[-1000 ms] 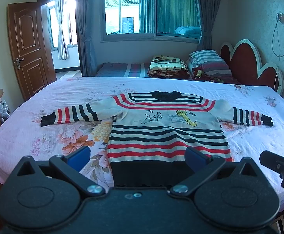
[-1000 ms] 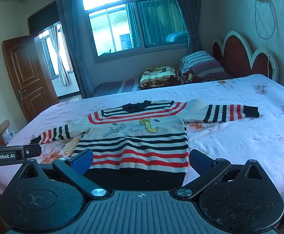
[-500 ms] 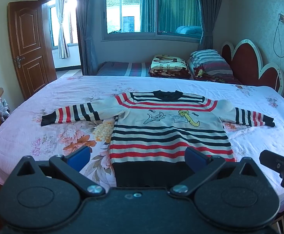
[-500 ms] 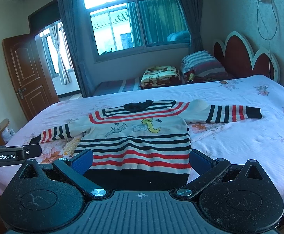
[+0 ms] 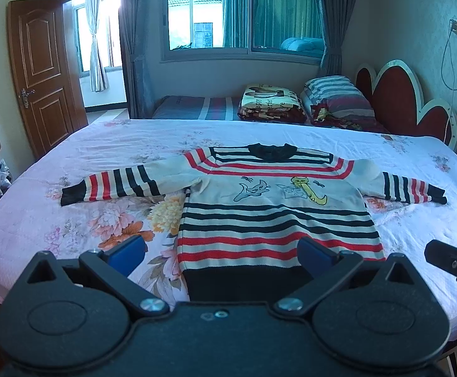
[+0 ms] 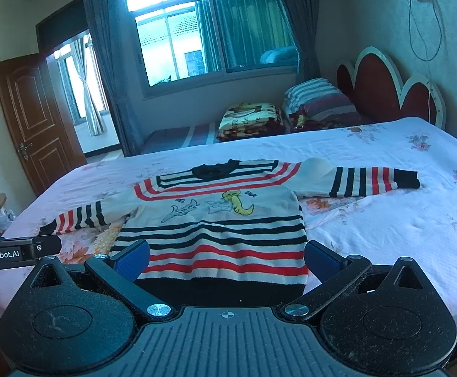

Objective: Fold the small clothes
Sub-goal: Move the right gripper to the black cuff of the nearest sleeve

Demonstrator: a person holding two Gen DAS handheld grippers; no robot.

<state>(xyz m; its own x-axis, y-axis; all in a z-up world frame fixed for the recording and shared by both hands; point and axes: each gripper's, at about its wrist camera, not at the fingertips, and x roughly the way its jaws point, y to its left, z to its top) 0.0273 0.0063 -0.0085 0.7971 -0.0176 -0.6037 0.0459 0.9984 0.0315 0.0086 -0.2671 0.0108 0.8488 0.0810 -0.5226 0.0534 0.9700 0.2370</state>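
Folding not yet begun: red, black and cream striped knit sweater [image 5: 275, 210] lies flat, sleeves outspread, on floral pink bed [image 5: 55, 220]; left tongs [image 5: 219, 251] and right tongs [image 6: 226, 256] hover open, empty.

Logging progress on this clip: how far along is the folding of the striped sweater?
Done: the sweater lies spread flat, front up, on the bed, both sleeves out to the sides. In hand: nothing; the left gripper and right gripper are open, near its dark hem, gripping no cloth. Left: every fold, since no sleeve or hem is turned over yet.
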